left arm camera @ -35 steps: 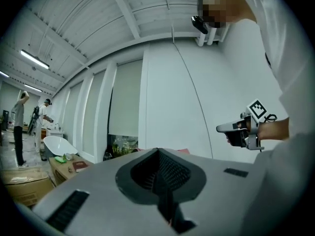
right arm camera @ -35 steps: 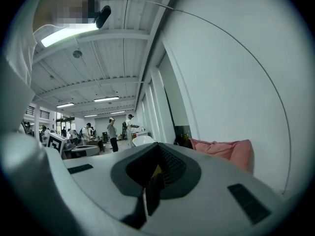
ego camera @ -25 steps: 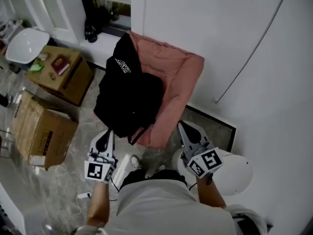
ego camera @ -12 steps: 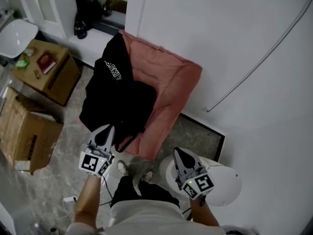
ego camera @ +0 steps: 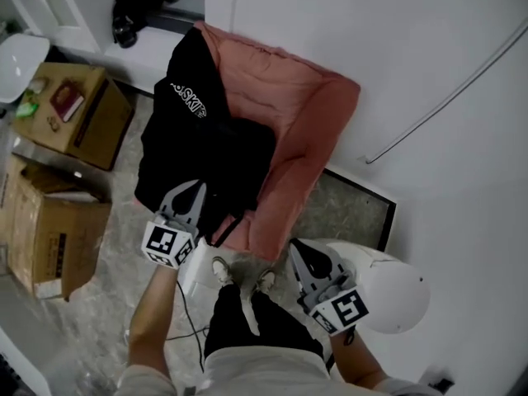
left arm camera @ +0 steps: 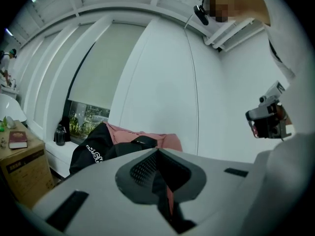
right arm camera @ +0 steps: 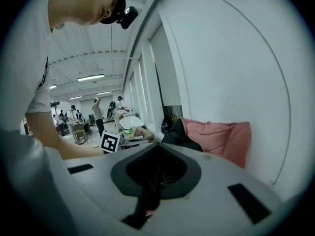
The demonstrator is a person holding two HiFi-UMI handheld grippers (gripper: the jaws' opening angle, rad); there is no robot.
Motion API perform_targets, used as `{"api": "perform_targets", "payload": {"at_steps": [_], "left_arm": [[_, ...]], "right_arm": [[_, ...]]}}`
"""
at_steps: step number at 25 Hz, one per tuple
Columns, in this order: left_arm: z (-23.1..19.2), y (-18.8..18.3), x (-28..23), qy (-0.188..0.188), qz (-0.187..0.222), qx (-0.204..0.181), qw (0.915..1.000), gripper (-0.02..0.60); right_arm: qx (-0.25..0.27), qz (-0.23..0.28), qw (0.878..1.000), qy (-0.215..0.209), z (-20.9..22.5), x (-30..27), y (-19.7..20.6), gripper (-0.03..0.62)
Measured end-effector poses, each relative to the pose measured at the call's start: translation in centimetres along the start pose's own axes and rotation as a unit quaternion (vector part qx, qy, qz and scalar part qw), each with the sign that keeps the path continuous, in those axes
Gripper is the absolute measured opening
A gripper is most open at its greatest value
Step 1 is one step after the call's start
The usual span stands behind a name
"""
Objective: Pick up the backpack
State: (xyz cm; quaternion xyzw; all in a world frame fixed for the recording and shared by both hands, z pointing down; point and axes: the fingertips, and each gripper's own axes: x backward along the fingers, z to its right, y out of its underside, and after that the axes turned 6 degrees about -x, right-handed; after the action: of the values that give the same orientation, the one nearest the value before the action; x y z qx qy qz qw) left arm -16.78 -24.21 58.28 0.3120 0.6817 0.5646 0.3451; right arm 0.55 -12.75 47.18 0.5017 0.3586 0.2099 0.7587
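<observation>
The black backpack [ego camera: 206,151] with white lettering slumps on a pink cushioned seat [ego camera: 305,122] against the white wall. My left gripper [ego camera: 195,190] is shut and empty, its tip right at the backpack's lower front edge; whether it touches is unclear. In the left gripper view the backpack [left arm camera: 93,151] lies just beyond the closed left gripper [left arm camera: 157,151]. My right gripper [ego camera: 297,247] hangs shut and empty, in front of the seat's near right corner and well clear of the bag. In the right gripper view the backpack [right arm camera: 179,134] sits past the right gripper [right arm camera: 158,147].
Cardboard boxes [ego camera: 49,229] stand on the floor at the left, with a wooden crate [ego camera: 82,114] carrying a red book behind them. A round white object [ego camera: 388,291] sits by my right hand. A dark mat [ego camera: 351,209] lies beside the seat. A white cable trails near my feet.
My left gripper has dropped and moved forward to the backpack's lower edge. The right gripper has sunk a little. Both stay shut.
</observation>
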Motion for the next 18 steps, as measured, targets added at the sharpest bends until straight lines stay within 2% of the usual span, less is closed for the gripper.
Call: {"api": "perform_targets", "payload": {"at_steps": [6, 9, 12, 14, 18], "left_arm": [[-3.8, 2.7, -3.3, 0.013, -0.027, -0.014, 0.9994, 0.02], [-5.7, 3.8, -4.9, 0.021, -0.034, -0.006, 0.9992, 0.022], [-7.4, 4.7, -6.1, 0.029, -0.038, 0.003, 0.9988, 0.079], [-8.2, 5.2, -6.8, 0.035, -0.036, 0.002, 0.9987, 0.091], [-8.8, 5.9, -8.2, 0.071, -0.029, 0.026, 0.9967, 0.159]], "right_arm": [[-0.007, -0.016, 1.0, 0.016, -0.9, -0.4, 1.5, 0.02], [-0.01, -0.024, 1.0, 0.012, -1.5, -1.5, 2.1, 0.02], [-0.012, -0.022, 1.0, 0.005, -2.2, -2.7, 2.3, 0.02], [-0.013, -0.03, 0.999, 0.001, -2.4, -3.1, 3.0, 0.02], [-0.021, -0.051, 0.998, 0.005, -2.3, -3.3, 4.6, 0.02]]}}
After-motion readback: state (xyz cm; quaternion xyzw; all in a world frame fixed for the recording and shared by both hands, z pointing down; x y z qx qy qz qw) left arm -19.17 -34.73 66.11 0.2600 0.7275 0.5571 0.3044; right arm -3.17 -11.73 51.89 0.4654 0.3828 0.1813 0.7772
